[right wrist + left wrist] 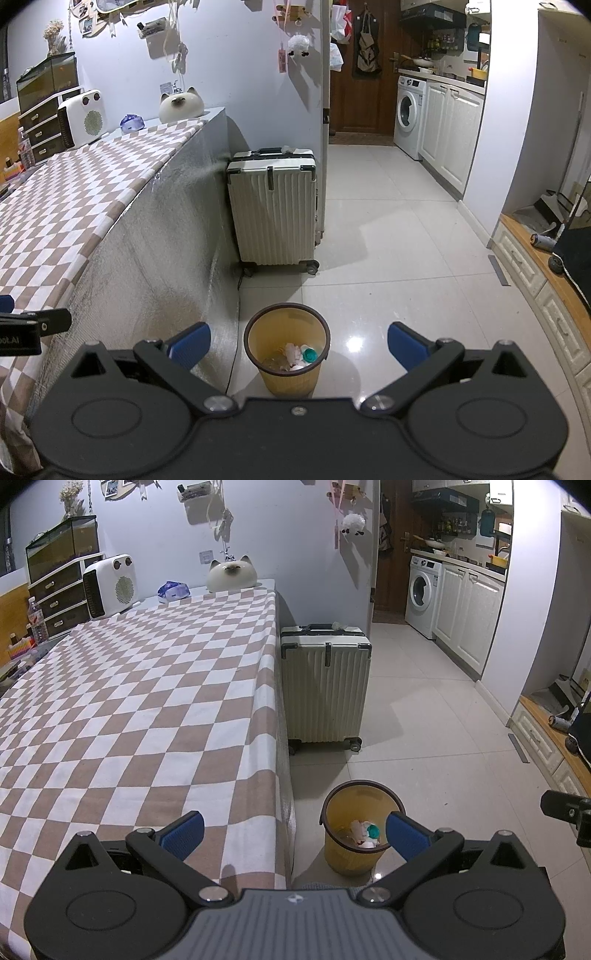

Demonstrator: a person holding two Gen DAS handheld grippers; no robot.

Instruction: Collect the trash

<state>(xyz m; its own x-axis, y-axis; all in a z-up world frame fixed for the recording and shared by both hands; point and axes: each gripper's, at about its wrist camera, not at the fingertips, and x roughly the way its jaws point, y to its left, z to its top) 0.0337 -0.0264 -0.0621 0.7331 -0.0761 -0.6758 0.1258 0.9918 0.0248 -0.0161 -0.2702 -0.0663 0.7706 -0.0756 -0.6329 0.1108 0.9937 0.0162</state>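
Both your tongs are spread wide and carry nothing: the left tongs hang over the near edge of the table, and the right tongs hover above the floor just off that edge. The bin stands on the floor below and ahead of you, framed between the right tongs' fingers and just past the right finger of the left tongs. It already holds trash: crumpled white scraps and something teal lying at the bottom.

The checked cloth ahead of your left tongs looks clear of litter; only the white heater, a blue packet and a cat-shaped object sit at the far end. As far as these views show, the collecting seems done or nearly so. Anything behind you cannot be judged.
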